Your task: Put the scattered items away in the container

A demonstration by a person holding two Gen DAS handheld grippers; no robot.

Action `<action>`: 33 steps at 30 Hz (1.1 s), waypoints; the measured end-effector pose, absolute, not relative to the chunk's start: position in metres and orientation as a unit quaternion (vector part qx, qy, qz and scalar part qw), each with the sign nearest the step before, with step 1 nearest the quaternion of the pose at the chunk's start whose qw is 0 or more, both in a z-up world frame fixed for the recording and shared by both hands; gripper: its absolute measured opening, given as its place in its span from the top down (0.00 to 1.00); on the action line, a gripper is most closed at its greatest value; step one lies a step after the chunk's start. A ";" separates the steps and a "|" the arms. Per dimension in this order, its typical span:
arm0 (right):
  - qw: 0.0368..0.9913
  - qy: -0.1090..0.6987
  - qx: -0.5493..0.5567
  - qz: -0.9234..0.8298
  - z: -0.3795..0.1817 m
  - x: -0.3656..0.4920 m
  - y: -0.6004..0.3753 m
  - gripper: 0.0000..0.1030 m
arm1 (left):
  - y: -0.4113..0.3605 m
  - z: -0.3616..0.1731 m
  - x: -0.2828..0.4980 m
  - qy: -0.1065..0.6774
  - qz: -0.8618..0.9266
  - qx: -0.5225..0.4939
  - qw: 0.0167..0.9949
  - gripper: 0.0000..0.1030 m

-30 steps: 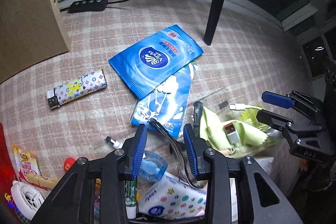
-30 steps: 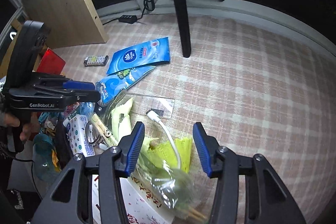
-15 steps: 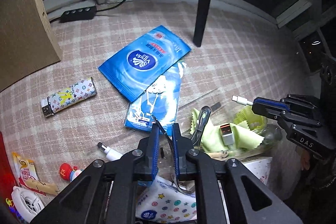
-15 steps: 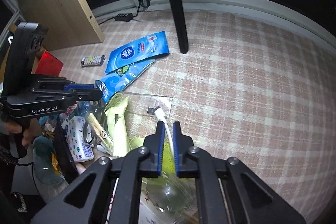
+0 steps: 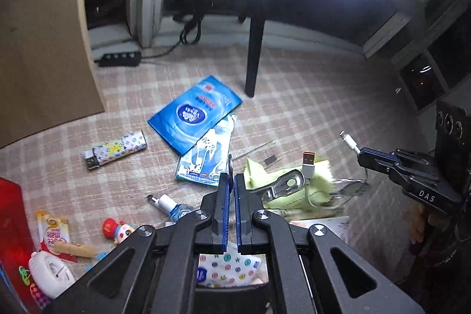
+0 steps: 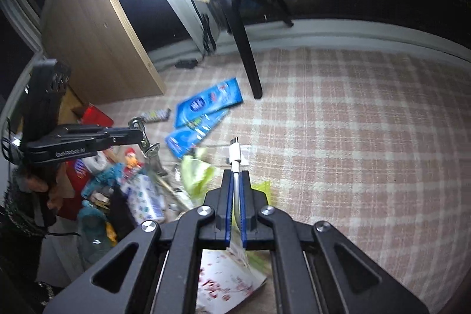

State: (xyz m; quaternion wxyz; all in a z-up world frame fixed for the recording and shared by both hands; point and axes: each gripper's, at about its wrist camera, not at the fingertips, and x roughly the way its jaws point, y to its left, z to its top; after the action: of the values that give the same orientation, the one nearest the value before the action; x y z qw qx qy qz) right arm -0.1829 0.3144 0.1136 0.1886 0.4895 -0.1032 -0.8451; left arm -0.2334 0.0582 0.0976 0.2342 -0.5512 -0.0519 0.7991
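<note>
Right tool [image 6: 234, 181] pinches a white cable [image 6: 235, 155]; left tool [image 5: 230, 190] clamps a metal clip [image 6: 144, 137]. The trailing cable could snag the clutter.

Domestic room, floor level. Indicated by: checked pink carpet [image 5: 309, 108] across frame centre; power strip [image 5: 119, 60] and cabling against skirting at upper left; wooden cabinet panel [image 5: 44, 49] at left; black furniture leg [image 5: 254, 55] at upper centre.
</note>
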 end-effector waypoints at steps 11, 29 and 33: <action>0.190 -0.135 0.426 -0.874 0.173 -0.141 0.327 0.96 | 0.018 0.140 -0.217 -0.064 0.827 -0.512 0.223 0.98; 0.272 -0.113 0.382 -0.876 0.227 -0.112 0.212 0.96 | -0.104 0.185 -0.142 -0.065 0.867 -0.469 0.153 0.98; 0.319 -0.097 0.376 -0.865 0.237 -0.118 0.157 0.96 | -0.155 0.190 -0.119 -0.065 0.880 -0.460 0.103 0.98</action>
State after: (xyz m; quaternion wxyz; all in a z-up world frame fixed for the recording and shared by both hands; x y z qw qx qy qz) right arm -0.1175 0.1565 0.2371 0.3192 0.3756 -0.0973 -0.8646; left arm -0.1186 -0.1553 0.1896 0.1028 -0.4600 -0.0650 0.8796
